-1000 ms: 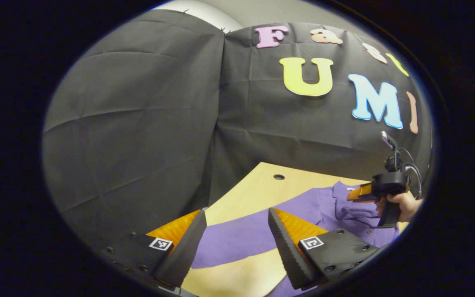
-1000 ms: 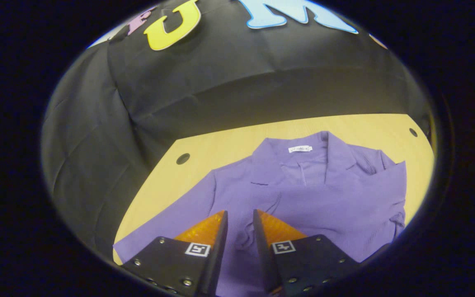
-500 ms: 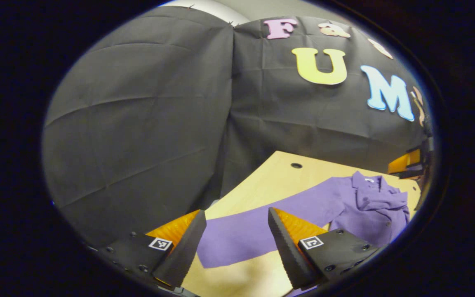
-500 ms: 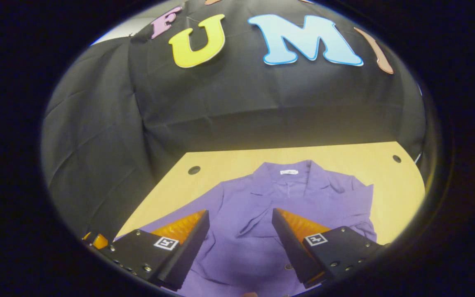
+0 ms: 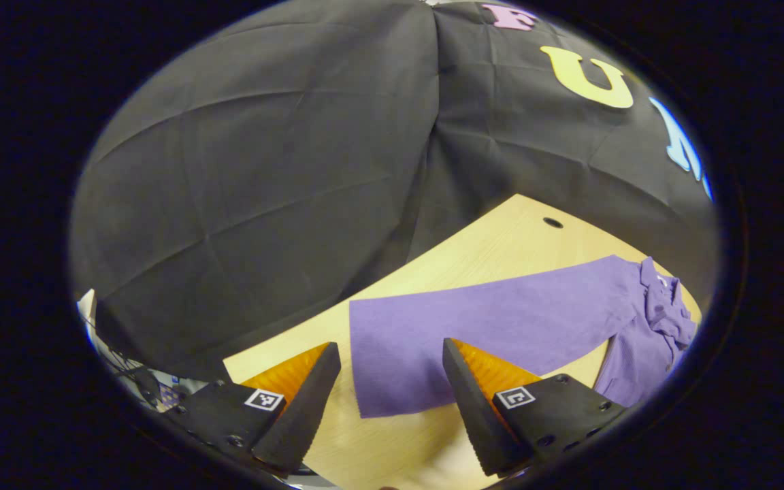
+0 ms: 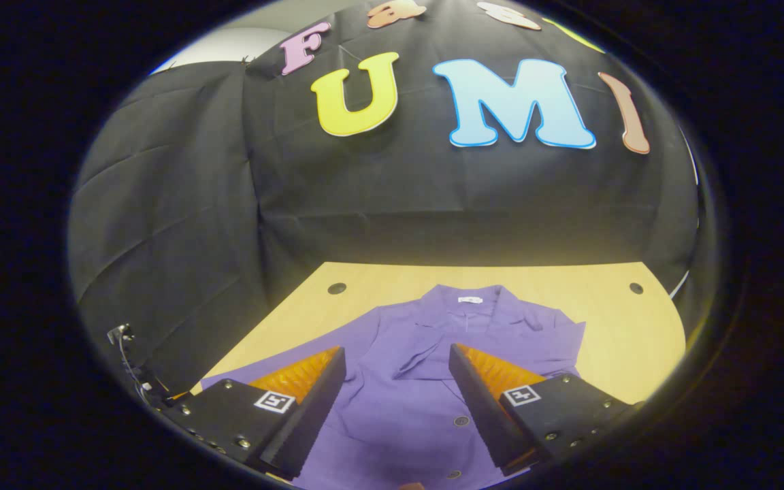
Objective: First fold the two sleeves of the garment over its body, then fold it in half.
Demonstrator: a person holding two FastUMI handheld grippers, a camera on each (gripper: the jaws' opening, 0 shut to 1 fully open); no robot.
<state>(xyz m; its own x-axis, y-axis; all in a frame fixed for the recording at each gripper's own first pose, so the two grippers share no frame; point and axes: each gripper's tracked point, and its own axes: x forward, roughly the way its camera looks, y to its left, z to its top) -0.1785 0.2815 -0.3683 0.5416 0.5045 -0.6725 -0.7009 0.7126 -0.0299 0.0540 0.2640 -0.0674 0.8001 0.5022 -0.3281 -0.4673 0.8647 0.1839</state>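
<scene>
Your left hand-held gripper (image 5: 390,391) gapes wide, empty, above the flat purple sleeve (image 5: 494,327) stretched across the bench (image 5: 501,238). Your right hand-held gripper (image 6: 397,398) is equally wide over the garment (image 6: 426,381), collar farthest. Holes (image 6: 337,288) beyond; nothing blocks either.
</scene>
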